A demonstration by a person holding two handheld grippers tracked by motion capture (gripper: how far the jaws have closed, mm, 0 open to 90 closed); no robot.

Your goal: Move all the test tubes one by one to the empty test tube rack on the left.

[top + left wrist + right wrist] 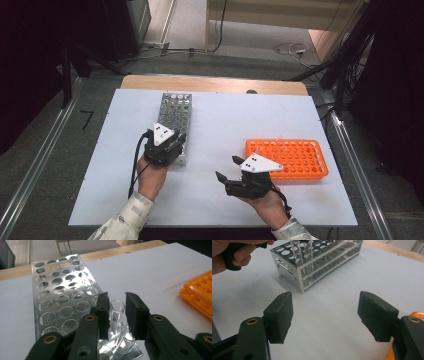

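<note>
While standing upright in a hole at the near corner of the metal rack [57, 290], sits right between the pads of the left gripper [117, 293]: a clear glass tube [116, 312]. Jaws there nearly closed, one pad against the glass, a thin sliver of gap on the other side, so no firm squeeze. Seen from the right gripper view, a second glass tube [308, 252] just beside it in the same rack. Right gripper [325, 315] wide open and holding nothing, hovering low over bare white table top [225, 120], well apart from the metal rack, with an orange rack [295, 157] just beside it. Wooden table edge showing at the far side. Beyond, grey floor, loose cables, and metal rails along both sides of the table.
</note>
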